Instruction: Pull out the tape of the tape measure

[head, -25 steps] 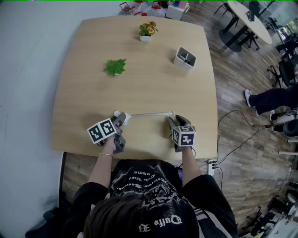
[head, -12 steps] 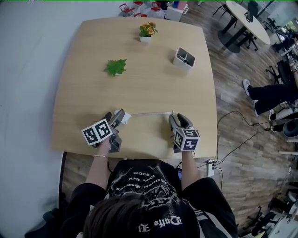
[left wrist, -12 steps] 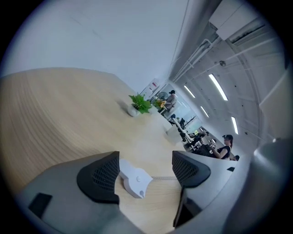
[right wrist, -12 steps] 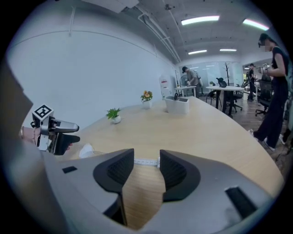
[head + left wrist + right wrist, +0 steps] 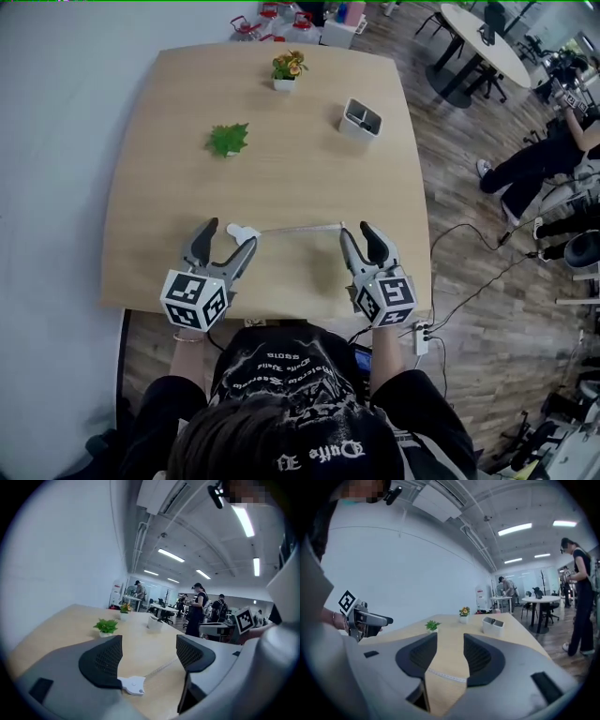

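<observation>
Wooden table (image 5: 281,122), busy office: tape (image 5: 300,228) lies drawn out at 6 o'clock, case (image 5: 242,231) at its 9 o'clock end. My left fingers (image 5: 199,246), just been opening, and right fingers (image 5: 373,242) stand apart, empty; a straight lift should avoid snagging.

Right gripper (image 5: 450,640): jaws apart, nothing between pads.
Tape (image 5: 445,675): flat on table (image 5: 447,629), seen through the jaw gap.
Green plant (image 5: 432,626): toward left edge.
Flower pot (image 5: 464,612): far edge.
White holder (image 5: 493,625): near right edge.
</observation>
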Available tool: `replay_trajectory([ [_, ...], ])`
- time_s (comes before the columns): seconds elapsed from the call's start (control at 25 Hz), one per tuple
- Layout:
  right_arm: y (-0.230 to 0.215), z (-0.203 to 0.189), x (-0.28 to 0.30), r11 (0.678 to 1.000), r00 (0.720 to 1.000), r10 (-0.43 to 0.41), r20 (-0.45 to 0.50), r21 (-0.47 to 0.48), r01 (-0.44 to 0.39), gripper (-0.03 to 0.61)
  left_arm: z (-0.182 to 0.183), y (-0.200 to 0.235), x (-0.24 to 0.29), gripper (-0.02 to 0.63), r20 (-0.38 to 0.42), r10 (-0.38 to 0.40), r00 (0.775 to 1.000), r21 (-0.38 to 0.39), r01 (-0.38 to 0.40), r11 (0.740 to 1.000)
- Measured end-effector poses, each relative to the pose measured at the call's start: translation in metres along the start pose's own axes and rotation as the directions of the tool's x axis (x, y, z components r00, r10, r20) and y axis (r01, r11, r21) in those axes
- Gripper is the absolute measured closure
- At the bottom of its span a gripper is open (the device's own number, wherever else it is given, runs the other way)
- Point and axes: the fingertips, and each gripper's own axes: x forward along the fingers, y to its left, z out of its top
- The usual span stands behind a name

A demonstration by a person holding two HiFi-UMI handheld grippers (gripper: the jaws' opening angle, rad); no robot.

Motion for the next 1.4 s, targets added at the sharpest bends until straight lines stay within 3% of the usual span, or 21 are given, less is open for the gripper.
replay_trajectory([
  [0.08,0.011,0.014,-0.012,0.998,1.0,-0.001,0.026,-0.058,0.002,0.39,0.012,-0.014,-0.015,0.247,0.033,-0.016,0.999,0.056,0.014,0.998],
  [0.32,0.033,0.027,-0.032,0.991,0.998,-0.012,0.061,-0.136,0.02,0.39,0.013,-0.027,-0.041,0.247,0.063,-0.009,0.998,0.124,0.001,0.992],
  [0.52,0.037,0.028,-0.034,0.99,0.997,-0.016,0.074,-0.136,0.026,0.39,0.02,-0.03,-0.045,0.247,0.1,-0.017,0.995,0.116,0.005,0.993],
  [0.72,0.042,0.03,-0.033,0.992,0.997,-0.005,0.073,-0.124,0.014,0.39,0.022,-0.037,-0.048,0.247,0.127,-0.067,0.99,0.061,0.059,0.996],
  [0.88,0.051,0.034,-0.031,0.993,0.997,0.032,0.073,-0.12,-0.023,0.391,0.017,-0.046,-0.05,0.251,0.099,-0.073,0.992,0.111,0.062,0.992],
  [0.96,0.058,0.033,-0.03,0.989,0.996,0.061,0.062,-0.138,-0.052,0.436,0.019,-0.051,-0.052,0.311,0.111,-0.075,0.991,0.141,0.059,0.988],
  [1.0,0.062,0.032,-0.029,0.987,0.996,0.07,0.058,-0.151,-0.061,0.449,0.021,-0.054,-0.052,0.367,0.125,-0.079,0.989,0.144,0.061,0.988],
  [1.08,0.065,0.031,-0.028,0.984,0.995,0.076,0.061,-0.164,-0.065,0.553,0.023,-0.058,-0.051,0.491,0.138,-0.101,0.985,0.13,0.083,0.988],
  [1.16,0.068,0.031,-0.027,0.984,0.994,0.095,0.059,-0.158,-0.085,0.572,0.02,-0.064,-0.048,0.583,0.12,-0.14,0.983,0.115,0.127,0.985],
  [1.28,0.075,0.03,-0.026,0.98,0.99,0.13,0.055,-0.159,-0.12,0.572,0.017,-0.069,-0.046,0.611,0.103,-0.16,0.982,0.118,0.147,0.982],
  [1.4,0.072,0.031,-0.027,0.983,0.992,0.1,0.078,-0.162,-0.087,0.574,0.017,-0.07,-0.045,0.611,0.118,-0.147,0.982,0.123,0.133,0.983],
])
